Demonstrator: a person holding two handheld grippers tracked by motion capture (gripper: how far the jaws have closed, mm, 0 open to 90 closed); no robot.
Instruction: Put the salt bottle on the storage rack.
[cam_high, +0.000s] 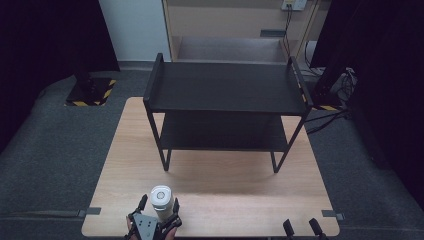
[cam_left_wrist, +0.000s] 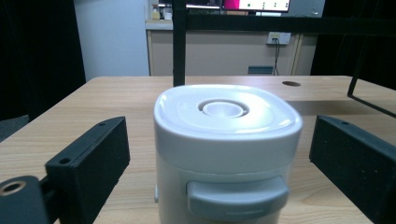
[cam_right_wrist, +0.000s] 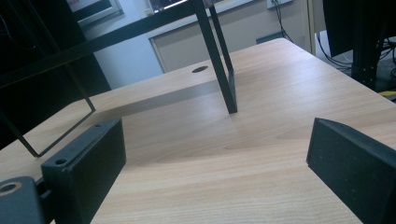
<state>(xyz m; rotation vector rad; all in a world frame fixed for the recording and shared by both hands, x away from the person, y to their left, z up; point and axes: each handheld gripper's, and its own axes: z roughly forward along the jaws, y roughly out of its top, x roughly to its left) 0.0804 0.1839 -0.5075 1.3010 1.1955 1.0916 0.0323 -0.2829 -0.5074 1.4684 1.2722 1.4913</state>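
A white lidded canister (cam_high: 161, 201) stands upright near the table's front edge, left of centre. My left gripper (cam_high: 160, 202) is open, with one black jaw on each side of the canister. In the left gripper view the canister (cam_left_wrist: 226, 140) stands between the jaws, and a gap shows on both sides. It has a round knob on its lid and a grey latch on its front. My right gripper (cam_high: 300, 223) is at the front right edge. It is open over bare wood (cam_right_wrist: 215, 130), with nothing between its jaws.
A black two-tier shelf rack (cam_high: 225, 87) stands on the far half of the wooden table (cam_high: 225, 185), and its front right leg (cam_right_wrist: 224, 74) is ahead of my right gripper. Grey carpet surrounds the table. Cables and stands lie at the right.
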